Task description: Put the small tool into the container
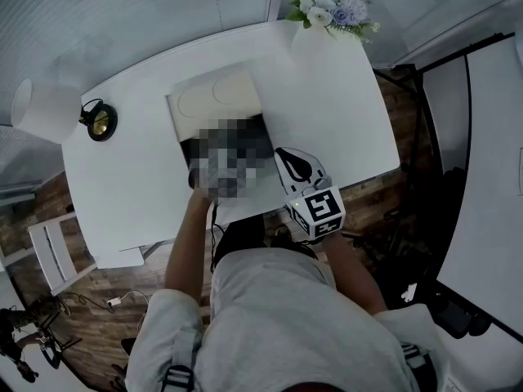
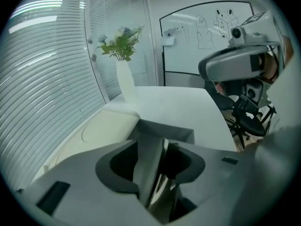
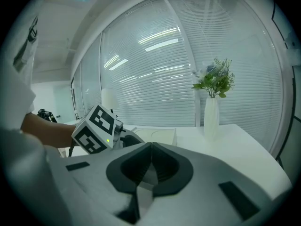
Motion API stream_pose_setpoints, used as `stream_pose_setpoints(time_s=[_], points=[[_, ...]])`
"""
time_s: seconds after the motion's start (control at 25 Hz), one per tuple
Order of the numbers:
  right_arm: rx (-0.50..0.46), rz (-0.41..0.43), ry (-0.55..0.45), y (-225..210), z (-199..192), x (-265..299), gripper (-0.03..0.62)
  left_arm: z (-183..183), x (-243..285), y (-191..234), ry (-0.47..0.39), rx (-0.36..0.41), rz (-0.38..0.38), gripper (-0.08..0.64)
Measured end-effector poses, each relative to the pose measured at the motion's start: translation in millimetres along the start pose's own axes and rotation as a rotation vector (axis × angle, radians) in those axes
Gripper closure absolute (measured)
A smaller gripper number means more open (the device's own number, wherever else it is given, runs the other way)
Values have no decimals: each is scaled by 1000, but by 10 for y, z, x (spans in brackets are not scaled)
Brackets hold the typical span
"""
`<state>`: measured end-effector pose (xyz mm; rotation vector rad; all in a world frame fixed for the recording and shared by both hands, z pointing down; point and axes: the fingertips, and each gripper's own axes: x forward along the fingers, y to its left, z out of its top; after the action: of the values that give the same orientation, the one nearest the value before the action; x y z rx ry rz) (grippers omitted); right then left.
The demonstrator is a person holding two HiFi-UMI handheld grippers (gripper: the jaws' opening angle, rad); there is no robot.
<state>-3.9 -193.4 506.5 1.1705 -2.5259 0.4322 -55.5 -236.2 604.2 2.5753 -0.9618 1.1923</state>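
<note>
Jaws parted on left gripper (image 2: pixel 164 144), together on right gripper (image 3: pixel 151 146), doodled whiteboard (image 2: pixel 202 46)

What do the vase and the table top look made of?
Vase: opaque white, smooth, softly glossy; likely glazed ceramic, though plastic can't be ruled out. Table top: flat, uniform white with no grain; probably laminate or painted board.
</note>
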Motion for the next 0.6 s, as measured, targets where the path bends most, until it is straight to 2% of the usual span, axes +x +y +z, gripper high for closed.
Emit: stream_pose_setpoints(time_s=[0.6], points=[[-23,47,-12,211,-23,-124,568,-102,-337,-71,-16,-50,65,382]])
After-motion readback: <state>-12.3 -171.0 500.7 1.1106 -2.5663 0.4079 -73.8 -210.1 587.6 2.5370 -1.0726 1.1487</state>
